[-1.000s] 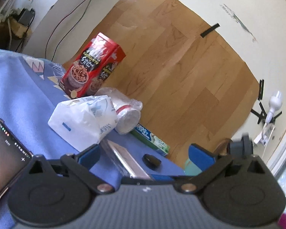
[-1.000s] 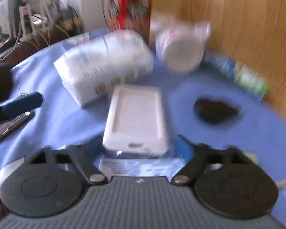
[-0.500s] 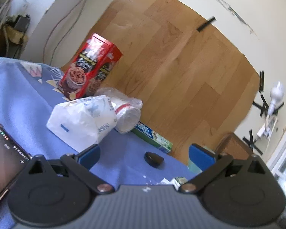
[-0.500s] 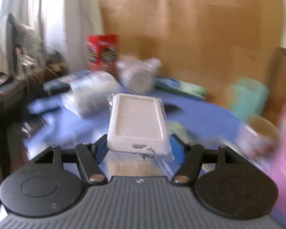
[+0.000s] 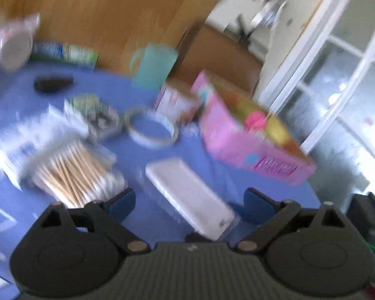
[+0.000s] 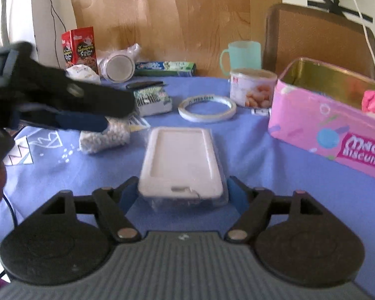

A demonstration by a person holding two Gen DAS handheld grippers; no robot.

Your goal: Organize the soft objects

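A white soft phone case in a clear wrapper [image 6: 181, 161] sits between the blue pads of my right gripper [image 6: 182, 190], which is shut on its near end above the blue tablecloth. The case also shows in the blurred left wrist view [image 5: 190, 195]. My left gripper [image 5: 190, 202] is open and empty, hovering just above the case; it also shows in the right wrist view [image 6: 82, 122] at the left. A pink biscuit tin [image 6: 332, 122] with a pink soft thing [image 6: 373, 102] inside stands at the right.
On the blue cloth lie a pack of cotton swabs [image 5: 72, 172], a tape ring [image 6: 207, 108], a snack tub [image 6: 252, 87], a teal mug [image 6: 241, 56], a toothpaste box [image 6: 165, 66], a red cereal box [image 6: 80, 47] and a wrapped cup [image 6: 118, 67]. A chair [image 6: 320, 40] stands behind.
My right gripper lifted the phone case and carried it right, toward the pink tin. My left gripper swung right from the tissue pack and now faces the case and the tin.
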